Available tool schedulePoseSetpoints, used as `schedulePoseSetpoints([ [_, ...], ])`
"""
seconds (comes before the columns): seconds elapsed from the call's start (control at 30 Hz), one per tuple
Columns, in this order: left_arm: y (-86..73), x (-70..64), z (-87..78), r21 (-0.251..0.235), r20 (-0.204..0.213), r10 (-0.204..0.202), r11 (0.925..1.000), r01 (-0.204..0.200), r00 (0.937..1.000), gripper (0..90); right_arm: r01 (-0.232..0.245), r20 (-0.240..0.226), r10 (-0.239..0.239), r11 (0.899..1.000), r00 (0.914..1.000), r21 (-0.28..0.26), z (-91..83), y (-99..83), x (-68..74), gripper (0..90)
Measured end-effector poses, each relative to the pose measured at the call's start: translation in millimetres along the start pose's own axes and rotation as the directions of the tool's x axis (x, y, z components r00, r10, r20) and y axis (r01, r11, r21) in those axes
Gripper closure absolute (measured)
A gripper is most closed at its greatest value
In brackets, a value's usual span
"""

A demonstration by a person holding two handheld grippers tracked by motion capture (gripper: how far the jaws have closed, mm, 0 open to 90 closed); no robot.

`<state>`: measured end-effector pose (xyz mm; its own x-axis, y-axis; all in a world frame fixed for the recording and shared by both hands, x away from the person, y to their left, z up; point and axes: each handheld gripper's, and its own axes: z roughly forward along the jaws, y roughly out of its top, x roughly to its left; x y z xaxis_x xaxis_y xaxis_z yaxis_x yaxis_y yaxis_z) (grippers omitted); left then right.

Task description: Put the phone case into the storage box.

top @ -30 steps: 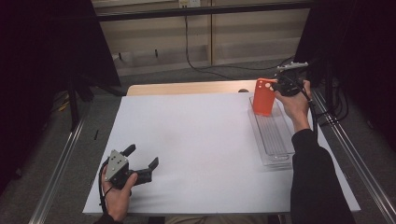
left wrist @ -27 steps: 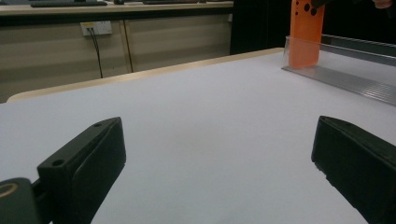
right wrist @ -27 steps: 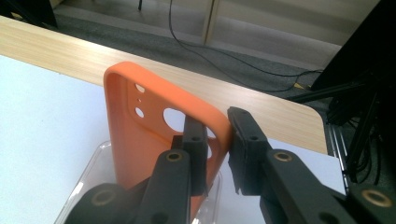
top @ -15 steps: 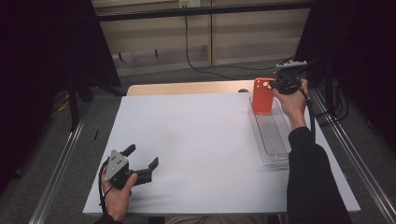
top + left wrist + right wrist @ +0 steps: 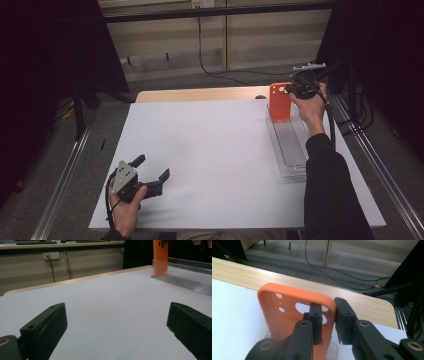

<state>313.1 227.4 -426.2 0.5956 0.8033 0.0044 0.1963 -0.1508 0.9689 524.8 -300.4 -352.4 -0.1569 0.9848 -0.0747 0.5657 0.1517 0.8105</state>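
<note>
An orange phone case [image 5: 280, 101] stands upright at the far end of a clear ribbed tray [image 5: 292, 150] on the right of the white table. My right gripper [image 5: 294, 89] is shut on the case's upper edge; in the right gripper view the case [image 5: 287, 317] has one jaw inside it and one outside, and my right gripper [image 5: 327, 318] pinches its side wall. My left gripper [image 5: 151, 168] rests near the table's front left, open with nothing between its jaws. In the left gripper view the case [image 5: 160, 257] shows far off at the tray's [image 5: 186, 275] end.
A white sheet [image 5: 210, 150] covers the table, with a strip of bare wood [image 5: 200, 94] along the far edge. Metal rails [image 5: 380, 170] run along both sides. Cables [image 5: 215, 70] lie on the floor beyond.
The right hand and the case have shifted slightly; the left gripper has not moved.
</note>
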Motion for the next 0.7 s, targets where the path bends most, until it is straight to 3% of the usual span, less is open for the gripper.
schedulePoseSetpoints([
  [0.7,-0.2,0.2,0.5,0.003,0.01,-0.003,1.0,0.003,0.9999,2.9,-0.061,-0.015,0.061,0.998,0.998,0.008,1.5,-4.0,-7.6,76.0],
])
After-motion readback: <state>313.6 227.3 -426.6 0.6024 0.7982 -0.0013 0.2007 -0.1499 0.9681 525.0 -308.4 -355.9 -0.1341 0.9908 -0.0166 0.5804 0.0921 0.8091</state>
